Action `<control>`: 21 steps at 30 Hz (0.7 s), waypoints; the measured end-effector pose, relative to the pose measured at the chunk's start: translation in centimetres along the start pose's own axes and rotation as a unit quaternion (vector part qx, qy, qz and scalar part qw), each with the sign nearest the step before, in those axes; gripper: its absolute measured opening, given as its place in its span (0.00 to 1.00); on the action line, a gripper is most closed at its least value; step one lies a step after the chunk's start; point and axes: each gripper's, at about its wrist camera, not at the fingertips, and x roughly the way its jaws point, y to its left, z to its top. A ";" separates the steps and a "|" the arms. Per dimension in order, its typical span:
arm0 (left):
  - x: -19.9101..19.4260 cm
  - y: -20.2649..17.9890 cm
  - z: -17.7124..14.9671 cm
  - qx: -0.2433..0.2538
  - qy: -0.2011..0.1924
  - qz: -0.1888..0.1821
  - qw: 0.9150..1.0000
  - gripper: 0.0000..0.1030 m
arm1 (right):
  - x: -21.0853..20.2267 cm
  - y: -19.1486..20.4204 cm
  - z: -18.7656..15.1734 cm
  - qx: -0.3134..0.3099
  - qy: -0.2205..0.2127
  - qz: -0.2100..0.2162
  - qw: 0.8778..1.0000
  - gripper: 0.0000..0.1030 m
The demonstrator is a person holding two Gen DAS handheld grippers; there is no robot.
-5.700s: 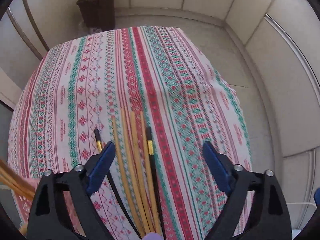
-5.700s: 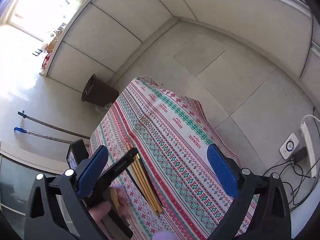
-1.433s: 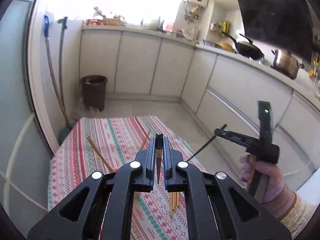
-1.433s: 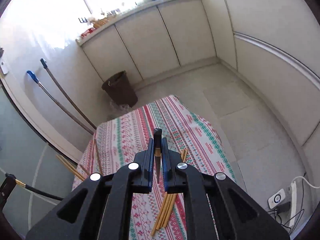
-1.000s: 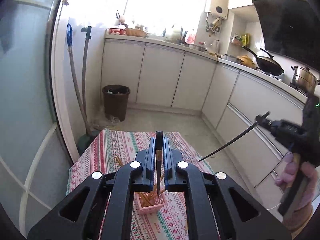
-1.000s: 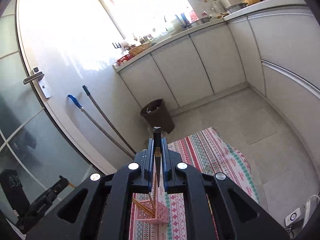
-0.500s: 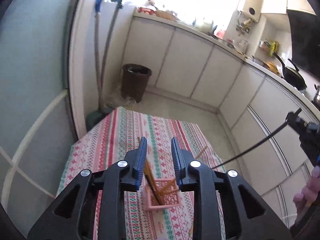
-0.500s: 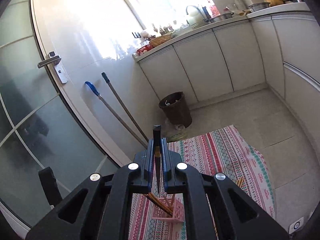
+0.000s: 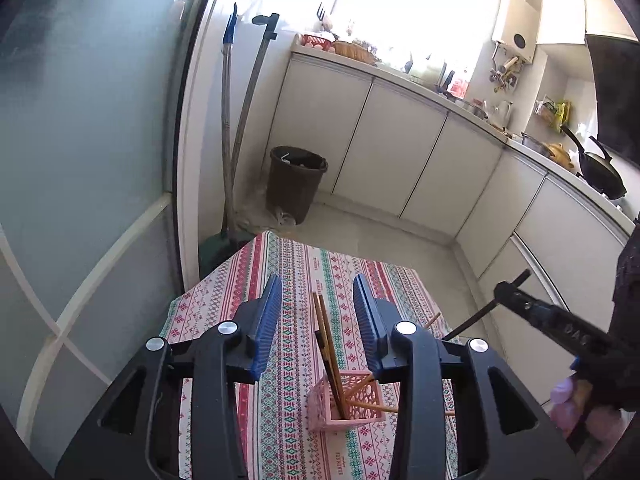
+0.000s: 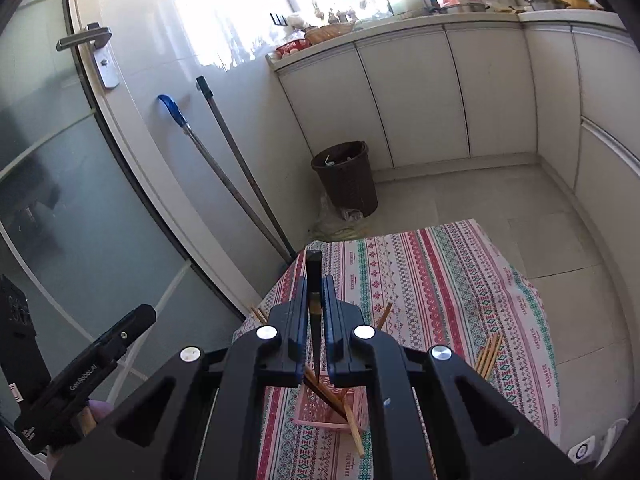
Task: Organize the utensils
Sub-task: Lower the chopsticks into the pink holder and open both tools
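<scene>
Pink lattice basket (image 9: 347, 402) on striped surface (image 9: 288, 280) holds several wooden and dark chopsticks (image 9: 326, 344), leaning. My left tool (image 9: 317, 312) above it, jaws opening, nothing between. My right tool (image 10: 316, 304) clamps a black chopstick (image 10: 314, 276). Loose chopsticks (image 10: 489, 354) lie apart. Brown bin (image 10: 347, 178) beyond. Cloth lettering unreadable.

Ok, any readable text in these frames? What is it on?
"GenRobot.AI": white print on the black device casing, lower left of the right wrist view.
Repeated word in the tablecloth bands: too blurred to read.
Pale letters on the other black casing, left wrist view: unreadable.
</scene>
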 end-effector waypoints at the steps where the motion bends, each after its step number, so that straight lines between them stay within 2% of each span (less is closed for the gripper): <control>1: 0.2 0.0 -0.1 0.000 0.004 0.000 1.000 0.34 | 0.6 -0.1 -0.2 0.004 0.006 0.000 1.000 0.09; 4: 0.3 0.1 -0.3 0.003 0.006 -0.001 1.000 0.34 | 1.4 -0.2 -0.4 0.013 0.020 0.003 1.000 0.10; 13: 1.0 -1.2 -0.9 0.022 0.016 -0.001 1.000 0.35 | 0.1 -0.2 -0.7 -0.013 0.009 -0.022 1.000 0.10; 19: 2.0 -2.3 -2.1 0.041 0.032 0.006 0.999 0.47 | -0.1 -0.2 -1.7 -0.040 0.013 -0.047 0.998 0.14; 21: 2.2 -2.5 -2.4 0.045 0.034 0.009 0.998 0.54 | -0.2 -0.2 -2.1 -0.047 0.012 -0.057 0.997 0.15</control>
